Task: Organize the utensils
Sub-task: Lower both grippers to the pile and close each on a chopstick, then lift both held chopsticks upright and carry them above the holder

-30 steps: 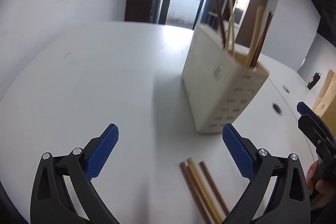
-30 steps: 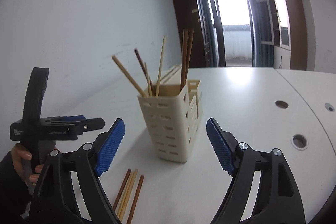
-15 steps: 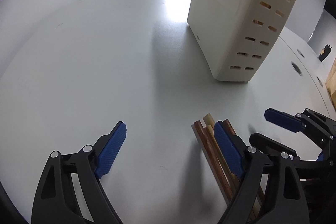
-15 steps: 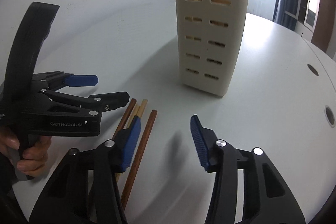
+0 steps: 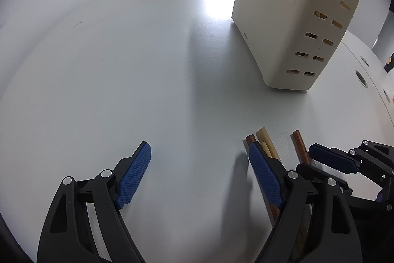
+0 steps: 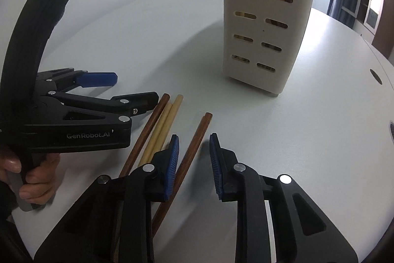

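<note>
- Chopsticks [image 6: 157,134] lie on the worktop [image 6: 307,139] near the holder [image 6: 266,24].
- Right claw [image 6: 193,159] is closing around the dark chopstick [image 6: 194,147], not yet pinching; it may roll away.
- Left claw [image 5: 199,174] is spread, closing slightly, empty.

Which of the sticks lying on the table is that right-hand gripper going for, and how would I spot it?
Find the cream slotted holder standing on the white table. In front of it lie four chopsticks: three bunched together and one dark brown chopstick lying apart. That lone one runs between the pads of the closing right gripper.
</note>
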